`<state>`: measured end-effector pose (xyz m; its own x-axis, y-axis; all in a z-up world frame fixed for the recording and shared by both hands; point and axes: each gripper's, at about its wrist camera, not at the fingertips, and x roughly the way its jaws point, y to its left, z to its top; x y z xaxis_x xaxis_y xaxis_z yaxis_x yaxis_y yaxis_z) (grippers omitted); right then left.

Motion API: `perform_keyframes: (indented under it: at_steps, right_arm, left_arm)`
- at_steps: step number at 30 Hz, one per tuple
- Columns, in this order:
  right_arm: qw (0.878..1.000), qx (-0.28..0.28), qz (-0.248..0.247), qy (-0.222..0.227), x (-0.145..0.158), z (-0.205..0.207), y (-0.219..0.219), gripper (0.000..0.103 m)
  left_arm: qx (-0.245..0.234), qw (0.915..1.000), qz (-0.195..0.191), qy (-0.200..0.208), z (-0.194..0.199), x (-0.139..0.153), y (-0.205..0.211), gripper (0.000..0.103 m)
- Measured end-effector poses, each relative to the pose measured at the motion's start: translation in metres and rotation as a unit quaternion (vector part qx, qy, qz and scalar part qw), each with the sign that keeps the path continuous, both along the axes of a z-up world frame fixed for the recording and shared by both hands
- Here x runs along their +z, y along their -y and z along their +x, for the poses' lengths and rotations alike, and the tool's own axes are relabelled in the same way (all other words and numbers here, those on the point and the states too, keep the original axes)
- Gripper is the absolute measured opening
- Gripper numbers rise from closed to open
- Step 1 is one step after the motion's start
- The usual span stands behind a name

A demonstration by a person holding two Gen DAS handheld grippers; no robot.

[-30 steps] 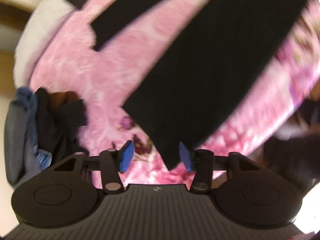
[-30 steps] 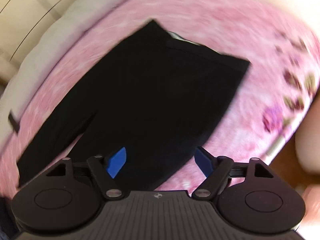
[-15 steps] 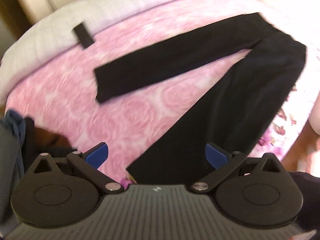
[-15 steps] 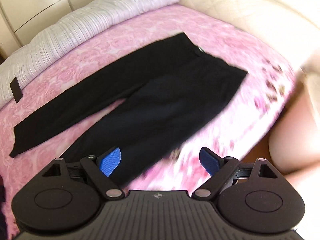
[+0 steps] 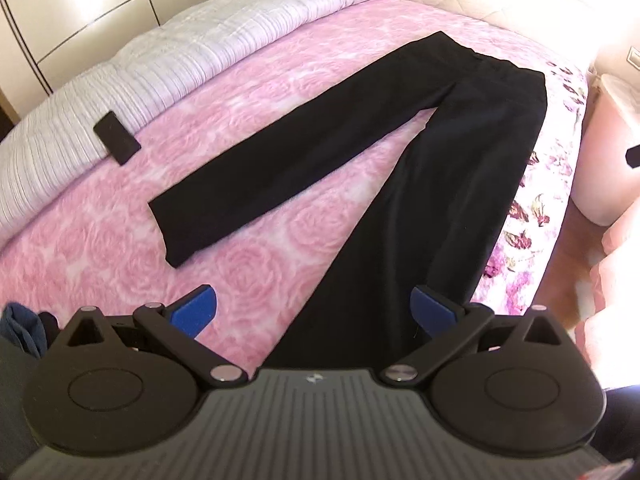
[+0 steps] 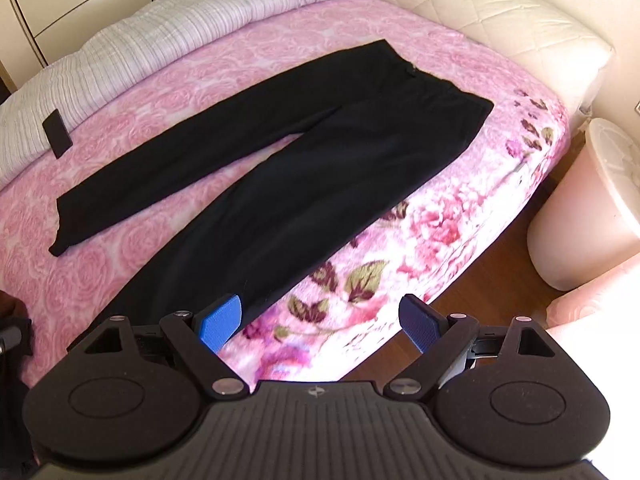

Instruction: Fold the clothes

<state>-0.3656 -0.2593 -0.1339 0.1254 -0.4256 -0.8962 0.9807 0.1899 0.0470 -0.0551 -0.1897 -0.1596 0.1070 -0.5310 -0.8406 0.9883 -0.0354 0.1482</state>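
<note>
Black trousers point(image 5: 420, 184) lie flat on the pink rose bedspread point(image 5: 260, 264), legs spread in a V, waistband at the far right. They also show in the right wrist view point(image 6: 304, 168). My left gripper point(image 5: 314, 314) is open and empty, held above the hem end of the near leg. My right gripper point(image 6: 322, 322) is open and empty, held above the bed's near edge beside the same leg.
A small black flat object point(image 5: 117, 143) lies at the edge of the white quilt point(image 5: 160, 60). A pile of dark clothes point(image 5: 24, 328) sits at the left. A pale round bin point(image 6: 588, 200) stands on the wooden floor at the right. A cream headboard point(image 6: 500, 12) is behind.
Both grippers have drawn back and up from the trousers, so the whole garment now shows. The left gripper's jaws have opened wider. The trousers lie still.
</note>
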Motion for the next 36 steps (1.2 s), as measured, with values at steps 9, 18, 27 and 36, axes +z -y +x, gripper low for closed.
perform_keyframes:
  at_steps: [9, 18, 27, 36]
  right_arm:
    - [0.999, 0.05, 0.005, -0.009, -0.028, 0.027, -0.011, 0.088]
    - [0.999, 0.034, 0.014, -0.008, -0.036, 0.061, -0.058, 0.088]
    - [0.999, -0.033, -0.004, -0.012, -0.028, 0.125, -0.143, 0.088]
    - [1.0, 0.002, -0.006, -0.012, -0.025, 0.181, -0.177, 0.088]
  left_arm:
    - [0.001, 0.999, 0.02, 0.04, 0.003, 0.006, -0.006, 0.102]
    - [-0.033, 0.999, 0.008, 0.03, 0.035, 0.01, -0.026, 0.102]
    - [-0.123, 0.992, -0.016, 0.023, 0.092, 0.015, -0.06, 0.102]
    - [-0.111, 0.9938, -0.013, 0.003, 0.135, 0.012, -0.082, 0.102]
